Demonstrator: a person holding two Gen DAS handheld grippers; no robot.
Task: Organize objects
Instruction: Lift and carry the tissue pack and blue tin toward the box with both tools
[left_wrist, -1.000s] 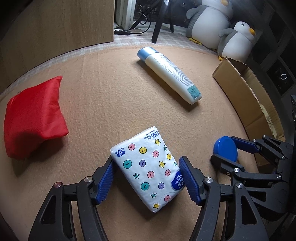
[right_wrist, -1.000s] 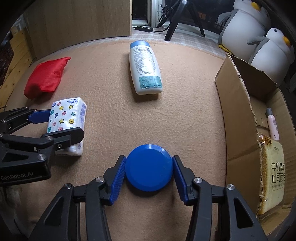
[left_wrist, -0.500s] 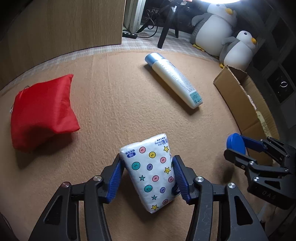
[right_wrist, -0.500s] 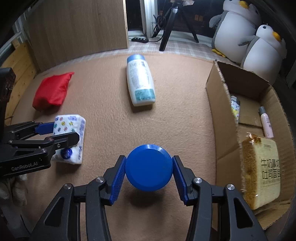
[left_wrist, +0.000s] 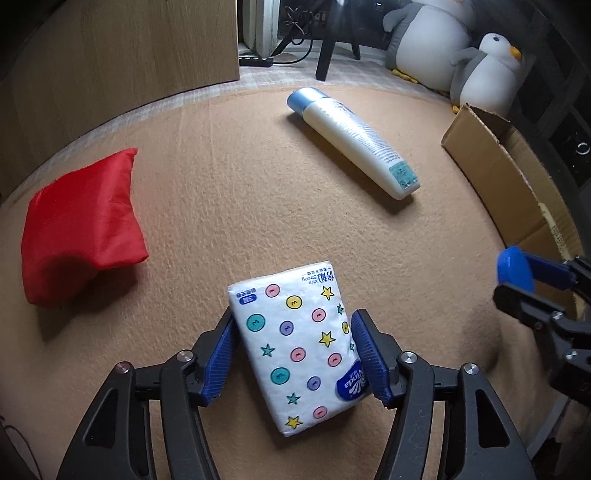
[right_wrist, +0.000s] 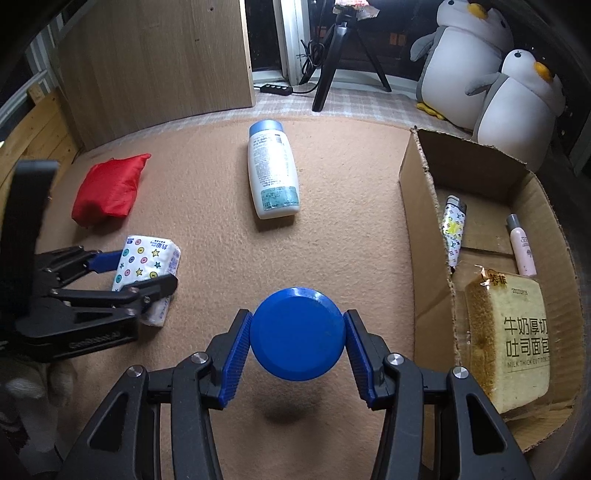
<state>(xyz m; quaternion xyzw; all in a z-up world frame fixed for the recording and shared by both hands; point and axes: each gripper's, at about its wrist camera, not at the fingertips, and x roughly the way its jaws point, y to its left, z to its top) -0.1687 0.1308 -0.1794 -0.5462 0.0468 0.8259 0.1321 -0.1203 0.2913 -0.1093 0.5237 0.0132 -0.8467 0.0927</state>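
My left gripper (left_wrist: 293, 350) is shut on a white tissue pack (left_wrist: 299, 343) printed with coloured dots and stars, held above the tan carpet; both also show in the right wrist view, the gripper (right_wrist: 140, 269) and the pack (right_wrist: 147, 258). My right gripper (right_wrist: 297, 345) is shut on a round blue lid (right_wrist: 297, 339), lifted off the carpet with its shadow beneath. The lid also shows at the right edge of the left wrist view (left_wrist: 514, 267). An open cardboard box (right_wrist: 424, 206) stands to the right.
A white lotion bottle (right_wrist: 273, 173) with a blue cap and a red cloth pouch (right_wrist: 107, 188) lie on the carpet. The box holds a bread pack (right_wrist: 509, 332), a pink bottle (right_wrist: 521, 245) and a lighter (right_wrist: 452, 229). Plush penguins (right_wrist: 513, 96), a tripod and a wooden panel stand behind.
My left gripper closed on the tissue pack and lifted it. My right gripper rose with the blue lid, bringing more of the box interior into view.
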